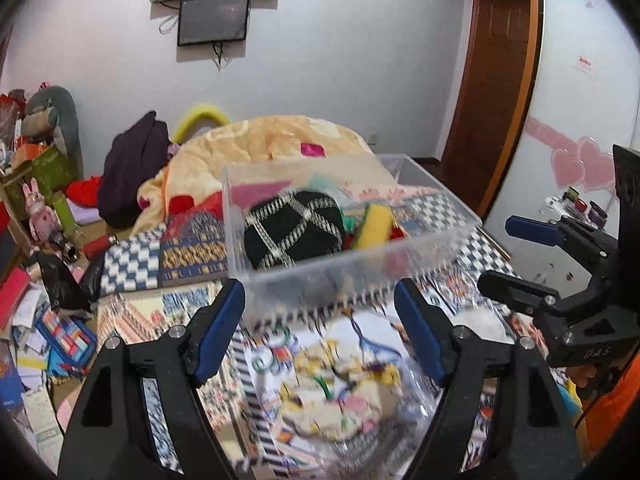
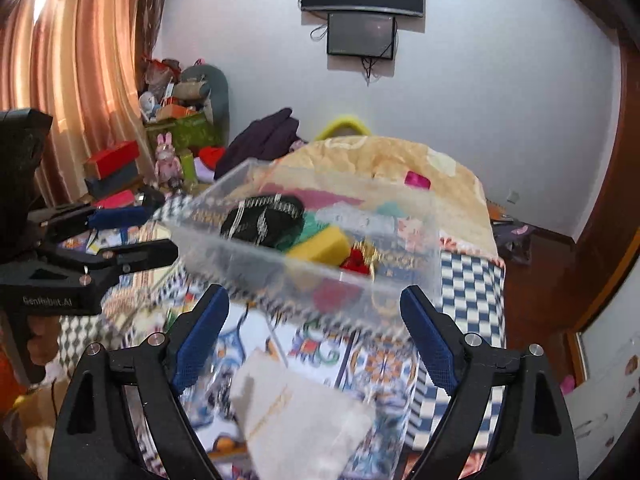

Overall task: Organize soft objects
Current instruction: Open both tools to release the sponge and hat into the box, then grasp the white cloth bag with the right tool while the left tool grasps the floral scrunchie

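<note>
A clear plastic bin (image 1: 360, 256) stands on the patterned bedspread and shows in the right wrist view too (image 2: 304, 276). Inside lie a black cloth with silver lines (image 1: 294, 230) (image 2: 264, 218), a yellow sponge (image 1: 376, 224) (image 2: 320, 246) and something red (image 2: 356, 262). A soft item in a clear bag (image 1: 344, 392) lies just in front of the bin; it looks cream-white in the right wrist view (image 2: 300, 412). My left gripper (image 1: 320, 316) is open and empty above it. My right gripper (image 2: 314, 328) is open and empty, also over the bag.
A peach quilt (image 1: 272, 140) is heaped behind the bin. A dark garment (image 1: 132, 168) and clutter of boxes and toys (image 1: 36, 184) lie at the left. A wooden door (image 1: 492, 92) is at the right. The bed edge drops off on the right (image 2: 500, 320).
</note>
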{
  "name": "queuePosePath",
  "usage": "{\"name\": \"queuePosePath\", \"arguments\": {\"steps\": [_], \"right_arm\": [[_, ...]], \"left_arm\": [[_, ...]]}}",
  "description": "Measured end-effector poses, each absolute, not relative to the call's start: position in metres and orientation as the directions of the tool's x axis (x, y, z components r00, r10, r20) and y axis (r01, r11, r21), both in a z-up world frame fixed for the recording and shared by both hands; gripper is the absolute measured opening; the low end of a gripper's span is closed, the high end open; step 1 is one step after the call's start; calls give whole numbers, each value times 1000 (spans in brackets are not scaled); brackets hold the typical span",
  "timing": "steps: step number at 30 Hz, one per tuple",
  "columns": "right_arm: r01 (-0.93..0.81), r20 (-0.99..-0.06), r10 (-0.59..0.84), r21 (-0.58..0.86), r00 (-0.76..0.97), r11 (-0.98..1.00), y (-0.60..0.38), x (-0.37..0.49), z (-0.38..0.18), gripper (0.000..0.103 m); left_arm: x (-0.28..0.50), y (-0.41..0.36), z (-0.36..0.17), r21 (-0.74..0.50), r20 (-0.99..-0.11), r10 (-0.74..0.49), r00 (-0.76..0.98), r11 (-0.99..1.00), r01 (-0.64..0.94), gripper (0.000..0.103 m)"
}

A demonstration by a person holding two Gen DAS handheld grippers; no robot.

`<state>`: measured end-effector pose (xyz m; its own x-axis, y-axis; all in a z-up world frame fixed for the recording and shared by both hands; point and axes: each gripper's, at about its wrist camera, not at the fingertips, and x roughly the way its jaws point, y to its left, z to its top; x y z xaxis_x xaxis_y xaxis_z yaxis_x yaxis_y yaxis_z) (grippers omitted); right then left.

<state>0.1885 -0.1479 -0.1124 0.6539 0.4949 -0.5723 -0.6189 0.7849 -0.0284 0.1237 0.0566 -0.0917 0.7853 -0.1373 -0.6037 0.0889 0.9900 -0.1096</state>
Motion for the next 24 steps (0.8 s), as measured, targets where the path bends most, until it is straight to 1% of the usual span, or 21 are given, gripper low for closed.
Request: {"name": "queuePosePath", "arguments": {"steps": [3,5,9,11,14,18,20,23,24], "right_arm": [[-612,-599,475,-32,645,790,-149,181,-128,86],[-615,-621,479,-6,620,789,-152,178,-142,86],[-602,-687,460,40,563,797,-158,180,-170,86],[-591,-709,442,44,549,805,-160,181,-180,86],[-577,-707,451,74,544,813,-166,179,-185,86],[-562,-703,461,106,541,820,-174,182,-187,84],[-561,-699,473,124,536,819,-177,179,-188,78],[-556,-694,495,163,522,815,-183,177,-188,72],[-553,-692,496,165,525,817,-185,177,-187,66]], "left_arm": [[115,50,-103,-106,-618,-148,772,989,105,77],[107,45,-113,-97,-629,-143,764,990,105,77],[100,40,-130,-110,-651,-150,744,989,103,85],[100,39,-138,-111,-662,-146,736,989,97,85],[97,40,-145,-95,-656,-110,747,993,63,85],[100,46,-154,-148,-654,-121,747,989,30,84],[101,47,-156,-160,-656,-126,744,987,27,84],[100,44,-156,-146,-647,-124,753,989,37,78],[99,43,-155,-138,-644,-121,756,990,41,75]]}}
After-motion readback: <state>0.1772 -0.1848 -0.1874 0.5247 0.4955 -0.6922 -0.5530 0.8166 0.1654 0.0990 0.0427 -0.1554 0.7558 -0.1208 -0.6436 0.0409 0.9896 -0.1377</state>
